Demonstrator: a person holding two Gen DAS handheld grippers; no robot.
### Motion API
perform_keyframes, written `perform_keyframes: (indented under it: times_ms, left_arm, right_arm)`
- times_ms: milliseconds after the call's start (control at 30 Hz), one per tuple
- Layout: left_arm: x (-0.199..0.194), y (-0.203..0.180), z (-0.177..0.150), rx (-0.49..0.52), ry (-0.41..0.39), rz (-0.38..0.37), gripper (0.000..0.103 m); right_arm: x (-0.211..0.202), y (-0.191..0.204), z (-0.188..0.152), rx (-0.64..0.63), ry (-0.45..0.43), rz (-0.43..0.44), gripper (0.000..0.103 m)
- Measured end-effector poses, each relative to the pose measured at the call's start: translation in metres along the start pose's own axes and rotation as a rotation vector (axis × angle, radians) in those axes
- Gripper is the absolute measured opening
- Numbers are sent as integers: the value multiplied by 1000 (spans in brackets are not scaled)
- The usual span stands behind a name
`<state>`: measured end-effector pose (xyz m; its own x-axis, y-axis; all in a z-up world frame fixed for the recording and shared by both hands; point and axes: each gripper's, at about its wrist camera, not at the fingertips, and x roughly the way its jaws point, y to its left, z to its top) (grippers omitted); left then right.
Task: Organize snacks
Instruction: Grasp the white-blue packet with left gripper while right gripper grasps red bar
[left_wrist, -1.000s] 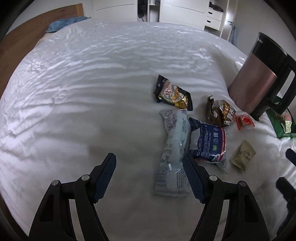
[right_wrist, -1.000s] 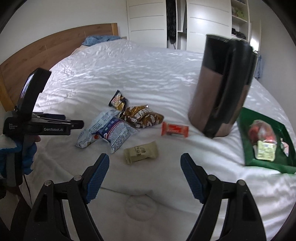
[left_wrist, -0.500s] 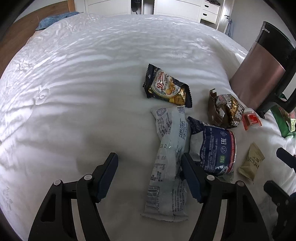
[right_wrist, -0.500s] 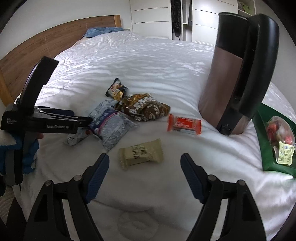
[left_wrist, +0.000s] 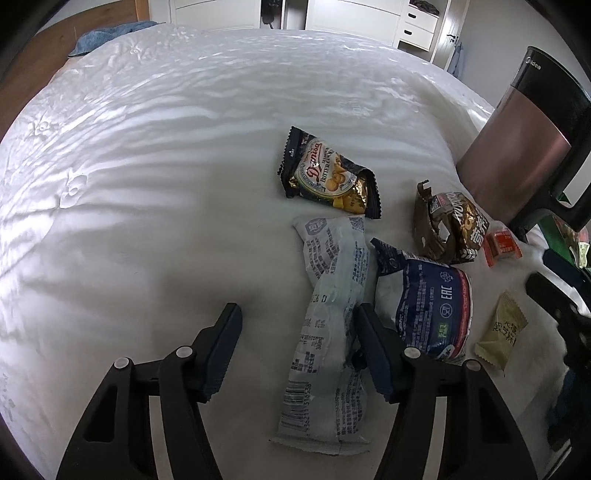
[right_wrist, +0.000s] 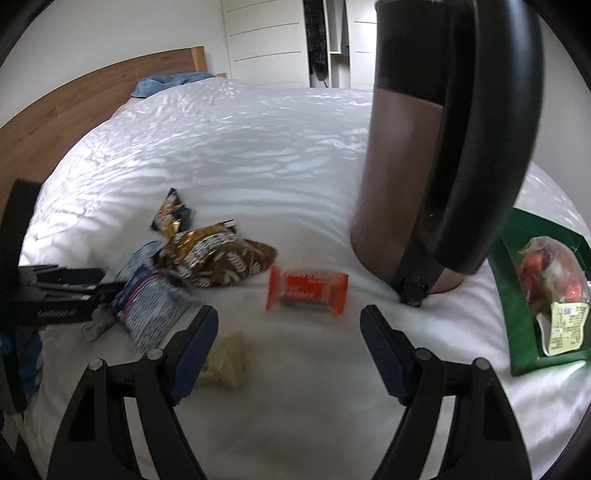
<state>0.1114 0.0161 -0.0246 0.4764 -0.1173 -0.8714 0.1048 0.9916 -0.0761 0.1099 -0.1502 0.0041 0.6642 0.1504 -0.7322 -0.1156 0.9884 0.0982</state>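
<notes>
Both grippers, left & right, jaws apart, nothing held. Crinkly pale long packet beside kettle, glossy orange bar nearer it.

Home bedroom: bed, wooden headboard, wardrobe

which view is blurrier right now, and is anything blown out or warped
Right wrist view: motion blur smears the orange snack bar and the kettle. Left wrist view: sharp, print readable on the butter cookie packet; soft window glare streaks the white bedspread. Both: fisheye bends the edges, with dark corner vignetting.
</notes>
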Motion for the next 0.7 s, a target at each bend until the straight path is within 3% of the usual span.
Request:
perform_keyframes:
  times_ms: [467, 700]
  left_arm:
    - [8, -10, 4, 72, -7, -63, 29]
    - [16, -11, 6, 81, 4, -99, 25]
  right_arm:
    - [44, 2, 10, 32, 51, -29, 103]
    - [58, -7, 8, 69, 77, -32, 102]
